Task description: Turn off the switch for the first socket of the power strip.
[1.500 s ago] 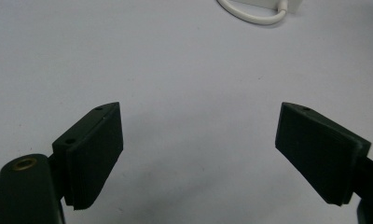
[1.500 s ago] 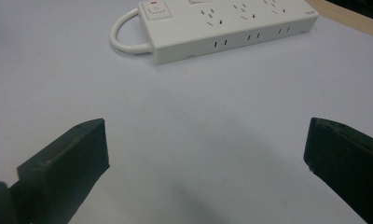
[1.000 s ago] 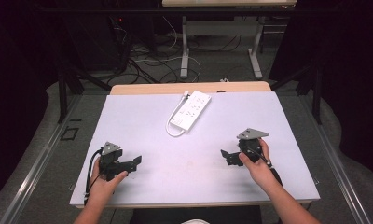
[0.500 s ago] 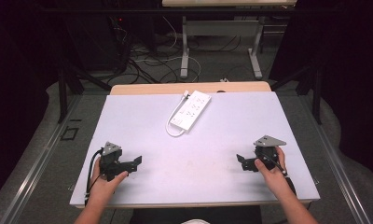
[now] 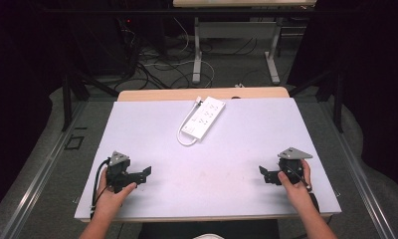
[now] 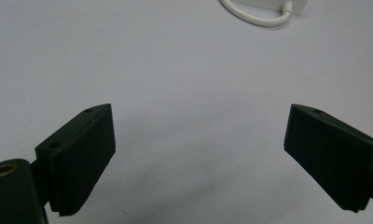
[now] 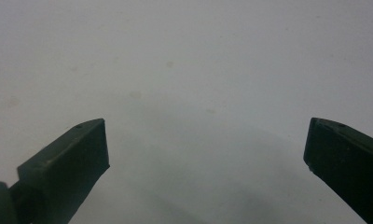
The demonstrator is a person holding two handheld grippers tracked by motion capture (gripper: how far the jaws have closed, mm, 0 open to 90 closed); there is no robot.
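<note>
Power strip (image 5: 204, 118): white, lies flat and slanted at upper centre of the high view, near the far edge of the table; no gripper touches it.
Strip's cord (image 5: 185, 132): short white loop curling off the strip's lower-left end; the same loop shows at the top edge of the left gripper view (image 6: 257, 16).
Left gripper (image 5: 146, 174): lower left of the high view, held low over the table, jaws aimed towards frame centre; its jaws have just been opening and now stand apart with nothing between them but bare tabletop.
Right gripper (image 5: 263, 174): lower right of the high view, jaws pointing left towards centre, spread wide, nothing between them.
Table (image 5: 247, 144): pale lilac-grey top, faintly stained in places, with a wooden edge at the back.
Floor beyond: grey, with cables and desk legs at the top of the frame.
Step in hand: my guess is the start, both grippers ready and well apart from the strip.
Next move: probably a reach up-frame to the strip or its cord, jaws kept apart until they straddle it.
</note>
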